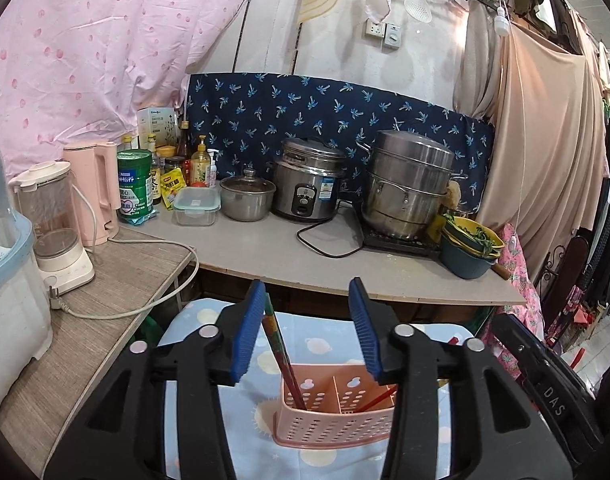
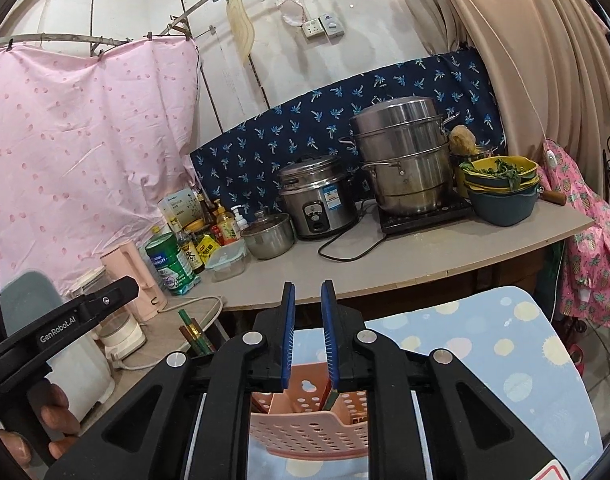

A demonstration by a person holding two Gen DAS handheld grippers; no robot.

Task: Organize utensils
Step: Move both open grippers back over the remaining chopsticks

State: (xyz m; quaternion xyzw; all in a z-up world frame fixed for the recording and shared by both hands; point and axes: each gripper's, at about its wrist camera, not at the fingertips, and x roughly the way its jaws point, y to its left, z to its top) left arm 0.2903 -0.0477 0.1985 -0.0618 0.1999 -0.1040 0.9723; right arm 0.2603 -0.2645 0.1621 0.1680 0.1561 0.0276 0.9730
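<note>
A pink perforated utensil holder stands on a blue dotted cloth below both grippers. My left gripper is open above it. A pair of dark patterned chopsticks stands in the holder's left compartment and leans on the left pad, with the right pad well clear. Red chopsticks lie slanted in the right compartment. In the right wrist view my right gripper is over the holder with a narrow empty gap between its pads. A chopstick end shows just under its right pad, inside the holder.
Behind runs a grey counter with a rice cooker, a steamer pot, a small lidded pot, stacked bowls and bottles. A blender and cable sit on the left table. A hand holds the left tool.
</note>
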